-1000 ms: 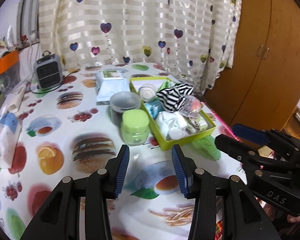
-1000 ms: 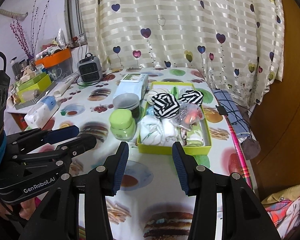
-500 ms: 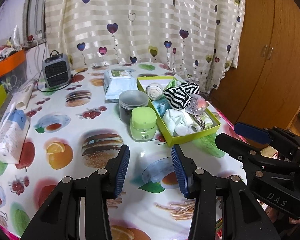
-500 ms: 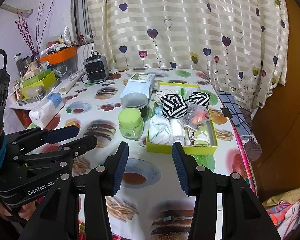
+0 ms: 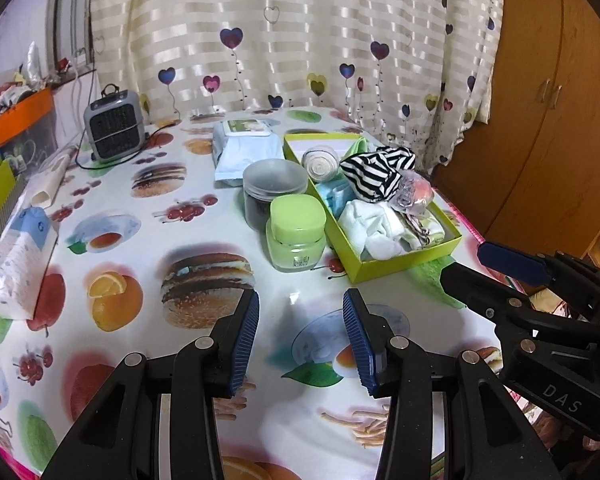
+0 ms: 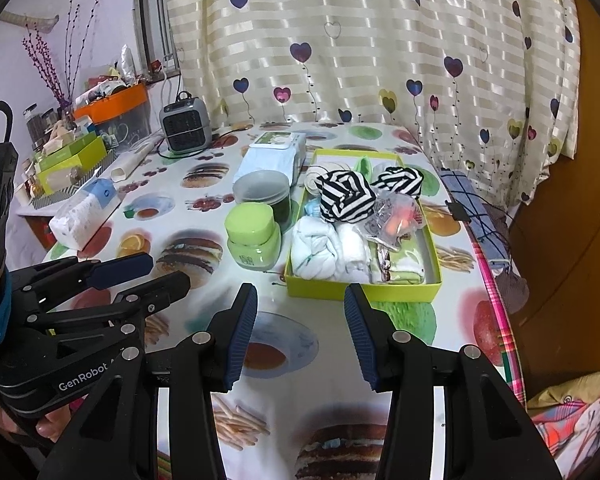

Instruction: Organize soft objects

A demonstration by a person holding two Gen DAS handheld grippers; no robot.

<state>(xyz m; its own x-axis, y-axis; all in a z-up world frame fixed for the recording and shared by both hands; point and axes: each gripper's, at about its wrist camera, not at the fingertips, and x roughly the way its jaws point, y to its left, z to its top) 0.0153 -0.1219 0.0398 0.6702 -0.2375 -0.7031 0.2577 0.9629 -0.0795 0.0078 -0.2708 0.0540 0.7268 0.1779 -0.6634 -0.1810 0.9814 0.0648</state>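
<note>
A lime-green box [image 6: 360,290] [image 5: 404,266] stands on the food-print tablecloth, ahead of both grippers. Inside lie black-and-white striped cloths [image 6: 346,196] [image 5: 374,178], white cloths [image 6: 320,246] [image 5: 374,226], a rolled beige sock [image 5: 320,164], a blue cloth [image 5: 334,196], a pale green cloth [image 6: 404,266] and a clear bag with something orange [image 6: 396,218]. My left gripper [image 5: 301,300] [image 6: 168,270] hovers open and empty over the table, short of the box and to its left. My right gripper [image 6: 301,292] [image 5: 466,260] is open and empty just before the box's near wall.
A lime-lidded jar [image 5: 296,236] and a dark jar with a grey lid [image 5: 274,188] stand against the box's left side. Behind them are a wipes pack [image 5: 246,148] and a small grey heater [image 5: 114,130]. A tissue pack [image 5: 18,256] lies far left; a wooden wardrobe [image 5: 540,100] stands right.
Both views have drawn back a little, so the box and jars look slightly farther off. The gap between each gripper's jaws is the same.
</note>
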